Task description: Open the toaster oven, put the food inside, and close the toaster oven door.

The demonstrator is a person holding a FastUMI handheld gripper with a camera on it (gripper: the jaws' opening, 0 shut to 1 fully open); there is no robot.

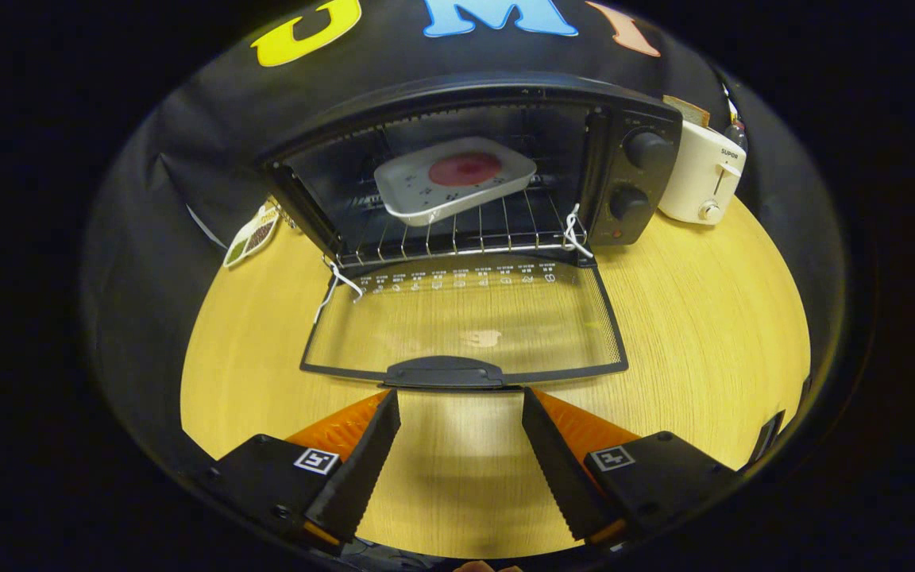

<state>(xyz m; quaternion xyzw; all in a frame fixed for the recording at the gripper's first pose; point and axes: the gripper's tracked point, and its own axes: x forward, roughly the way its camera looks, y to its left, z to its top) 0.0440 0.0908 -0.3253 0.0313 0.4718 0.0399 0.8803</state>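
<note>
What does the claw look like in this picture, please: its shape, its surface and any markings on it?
The claw has two long, wedge-shaped fingers that narrow towards their tips. Their inner faces are ribbed with fine saw-like ridges. Each finger sits on a blocky black mount, and each mount carries a small square black-and-white tag. No cables can be seen on it.

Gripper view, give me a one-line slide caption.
Open gripper poised at the lowered door's handle, food tray already on the toaster oven rack.
</note>
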